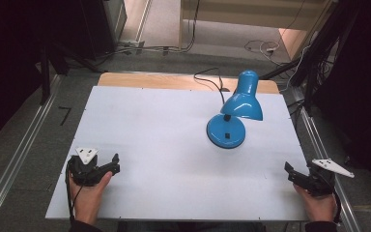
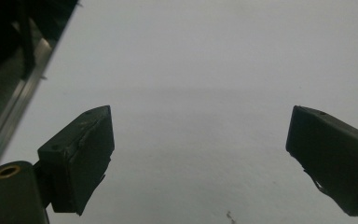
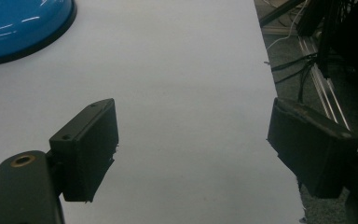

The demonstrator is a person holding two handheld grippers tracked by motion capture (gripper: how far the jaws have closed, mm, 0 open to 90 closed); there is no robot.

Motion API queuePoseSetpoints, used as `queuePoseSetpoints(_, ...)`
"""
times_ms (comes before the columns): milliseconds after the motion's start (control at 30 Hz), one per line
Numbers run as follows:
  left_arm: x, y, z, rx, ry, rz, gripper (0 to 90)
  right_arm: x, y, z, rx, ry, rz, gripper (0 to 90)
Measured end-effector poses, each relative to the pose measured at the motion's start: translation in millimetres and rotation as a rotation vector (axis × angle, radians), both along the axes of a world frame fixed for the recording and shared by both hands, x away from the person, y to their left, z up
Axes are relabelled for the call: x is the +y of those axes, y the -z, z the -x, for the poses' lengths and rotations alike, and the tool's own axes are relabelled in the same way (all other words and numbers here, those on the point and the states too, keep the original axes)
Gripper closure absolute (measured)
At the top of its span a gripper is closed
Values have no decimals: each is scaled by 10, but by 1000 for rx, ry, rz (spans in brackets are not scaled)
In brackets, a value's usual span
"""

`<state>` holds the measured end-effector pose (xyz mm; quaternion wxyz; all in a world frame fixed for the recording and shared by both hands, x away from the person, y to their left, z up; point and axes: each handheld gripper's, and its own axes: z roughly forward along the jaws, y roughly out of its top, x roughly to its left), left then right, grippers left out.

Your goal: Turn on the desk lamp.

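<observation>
A blue desk lamp [image 1: 232, 113] stands on the white table top [image 1: 164, 145], right of centre, its round base [image 1: 226, 131] flat and its shade [image 1: 242, 105] tilted toward the right. Its black cord [image 1: 212, 79] runs off the far edge. The lamp's base [image 3: 21, 25] also shows at the top left of the right gripper view. My left gripper [image 1: 112, 163] rests near the front left corner, open, with nothing between its jaws [image 2: 200, 154]. At the table's front right edge my right gripper [image 1: 290, 171] is held open over bare table [image 3: 193, 149], well short of the lamp.
The table's right edge [image 3: 265, 93] drops to grey floor with metal rails [image 1: 319, 140] and loose cables [image 3: 298, 65]. A rail [image 1: 19, 154] also runs along the left side. A strip of bare wood [image 1: 174, 81] shows at the far edge.
</observation>
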<state>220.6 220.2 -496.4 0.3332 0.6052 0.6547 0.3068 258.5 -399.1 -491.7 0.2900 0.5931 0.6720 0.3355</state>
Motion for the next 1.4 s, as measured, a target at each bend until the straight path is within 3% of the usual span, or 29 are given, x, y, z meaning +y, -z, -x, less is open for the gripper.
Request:
queuePoseSetpoints(133, 21, 4, 1, -3, -4, 11, 89, 83, -24, -8, 3, -19, 5, 149)
queuePoseSetpoints(367, -4, -21, 28, -25, -21, 1, 88, 210, -99, -51, -16, -50, -51, 149)
queuePoseSetpoints(400, -2, -34, 41, -37, -41, -5, 89, 237, -106, -59, -17, -58, -52, 149)
queuePoseSetpoints(633, 21, -36, 36, -38, -55, 8, 88, 372, -132, -153, 14, -106, -63, 139)
queuePoseSetpoints(933, 16, -36, 35, -40, -58, 10, 88, 434, -177, -196, -9, -116, -87, 139)
queuePoseSetpoints(1233, 20, -30, 27, -38, -61, 11, 88, 527, -159, -264, 3, -143, -101, 140)
queuePoseSetpoints(1400, 36, -37, 35, -45, -84, 9, 88, 601, -164, -290, -14, -154, -101, 140)
